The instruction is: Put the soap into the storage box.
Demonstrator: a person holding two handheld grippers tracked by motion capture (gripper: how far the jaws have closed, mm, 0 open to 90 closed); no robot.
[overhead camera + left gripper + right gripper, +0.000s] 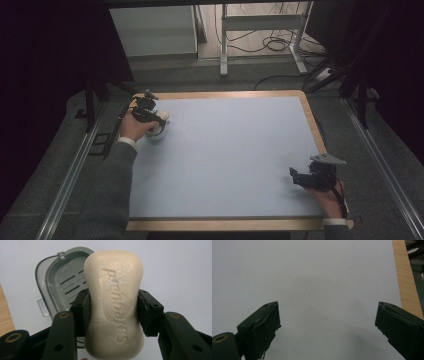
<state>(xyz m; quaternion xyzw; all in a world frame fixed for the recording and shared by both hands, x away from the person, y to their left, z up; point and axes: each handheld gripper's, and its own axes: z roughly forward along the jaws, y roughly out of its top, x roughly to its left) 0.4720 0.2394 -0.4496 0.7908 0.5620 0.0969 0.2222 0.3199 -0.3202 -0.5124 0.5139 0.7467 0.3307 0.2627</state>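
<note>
While the left gripper (113, 315) is clamped across the narrow waist of a cream bar of soap (114, 305), the job looks roughly half done: the bar is lifted and in hand, but it is not yet resting in anything. From the left gripper view the two black jaws press on either side of the bar, whose embossed lettering faces the camera, and the bar stands lengthwise between them. Behind and to the left of it lies a grey soap dish (58, 282) with drainage slots in its floor, open side up and with nothing in it. The soap overlaps the dish's right edge in that view, yet I cannot tell whether it touches the dish or hangs above it.

Seen from the high view, this happens at the far left corner of the desk (230, 160), a pale blue mat with a wooden border, where the left hand (131, 125) holds its gripper over a small whitish thing.

The right gripper (327, 325) sits near the right front edge of the desk, well apart from the soap. Its jaws stand wide apart with nothing between them, just bare mat and a strip of the wooden border off to one side.

My judgement is that what remains is to bring the bar over the slotted floor of the dish, lower it, and release it; the right gripper seems to have no part in that.
</note>
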